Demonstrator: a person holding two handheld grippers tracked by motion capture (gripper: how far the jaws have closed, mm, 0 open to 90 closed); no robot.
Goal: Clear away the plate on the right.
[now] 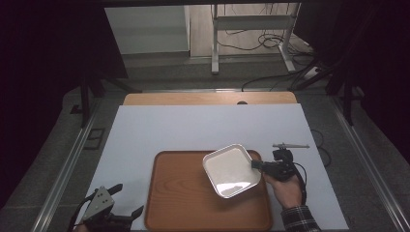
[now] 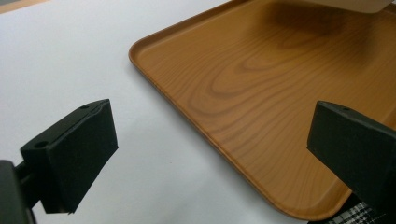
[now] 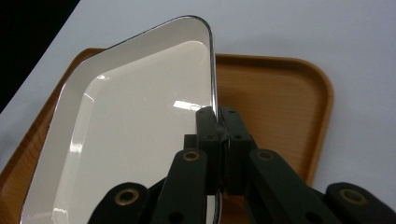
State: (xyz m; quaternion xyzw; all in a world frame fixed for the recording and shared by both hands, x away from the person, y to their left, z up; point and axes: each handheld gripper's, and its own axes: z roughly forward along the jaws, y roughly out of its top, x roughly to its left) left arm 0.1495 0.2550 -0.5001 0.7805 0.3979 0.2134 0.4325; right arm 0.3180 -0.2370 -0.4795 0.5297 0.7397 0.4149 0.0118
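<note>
A white square plate (image 1: 229, 170) hangs tilted over the right part of a wooden tray (image 1: 183, 198). My right gripper (image 1: 256, 165) is shut on the plate's right rim, held by a hand with a plaid sleeve. In the right gripper view the plate (image 3: 130, 121) stands on edge with the gripper (image 3: 218, 122) clamped on its rim, the tray (image 3: 280, 102) behind it. My left gripper (image 1: 129, 200) rests at the table's near left corner, open, with nothing between its jaws. In the left gripper view that gripper (image 2: 210, 149) points across the white table top at the tray (image 2: 261, 93).
A white sheet (image 1: 193, 130) covers the table, with a strip of bare wood (image 1: 208, 98) at the far edge. A thin grey tool (image 1: 291, 145) lies on the sheet beyond my right gripper. A desk frame and cables (image 1: 261, 41) stand on the floor behind.
</note>
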